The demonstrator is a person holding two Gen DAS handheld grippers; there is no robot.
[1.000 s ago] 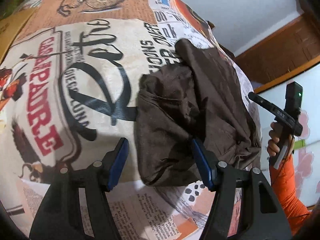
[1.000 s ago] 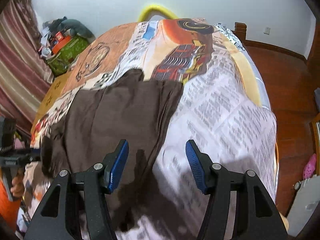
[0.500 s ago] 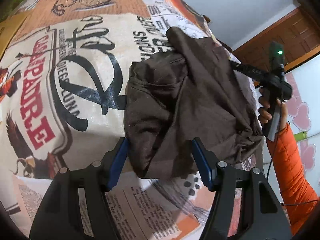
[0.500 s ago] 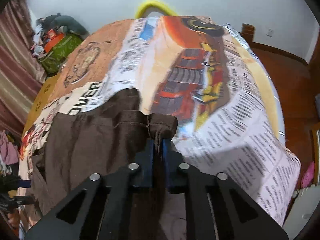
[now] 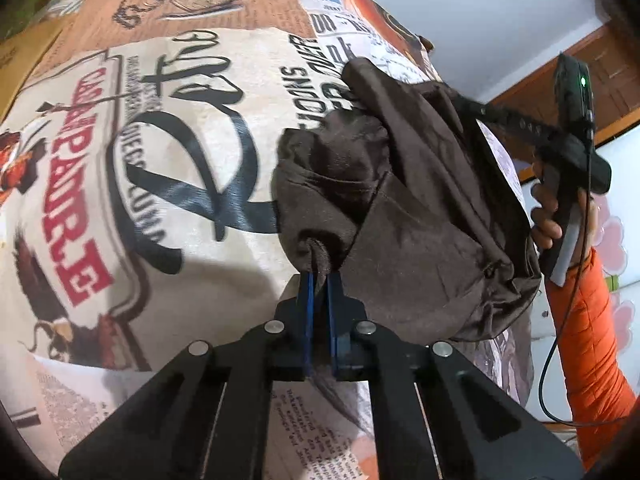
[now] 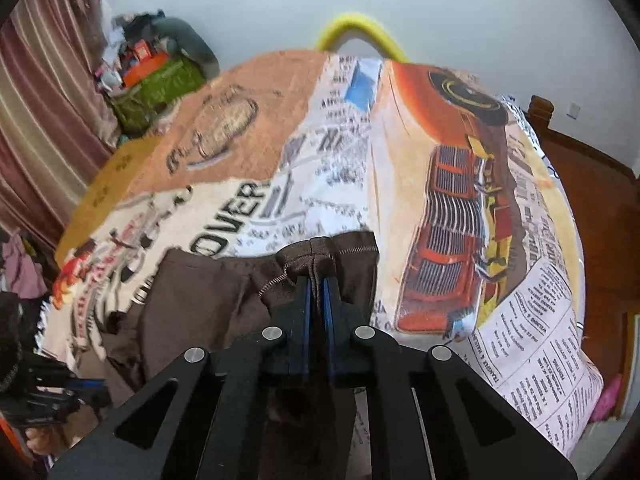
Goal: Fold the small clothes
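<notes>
A small dark brown garment (image 5: 408,208) lies bunched on the printed bedspread (image 5: 120,160). My left gripper (image 5: 319,280) is shut on a pinched fold at its near edge. My right gripper (image 6: 316,280) is shut on the garment's hemmed edge (image 6: 320,252) and holds it a little above the bed. In the left wrist view the right gripper's black body (image 5: 560,136) reaches into the cloth from the right, its fingertips hidden by fabric. The left gripper (image 6: 52,392) shows at the lower left of the right wrist view.
The bed (image 6: 440,184) carries a newspaper and vintage-car print. Bags and clutter (image 6: 152,68) sit by the striped curtain (image 6: 36,100) at the far left. A wooden headboard or rail (image 6: 600,200) runs on the right. A yellow curved tube (image 6: 352,28) stands behind the bed.
My left gripper has closed on the garment's near fold; it was open half a second ago. My right gripper, shut since half a second ago, has lifted its edge and drawn it across.
</notes>
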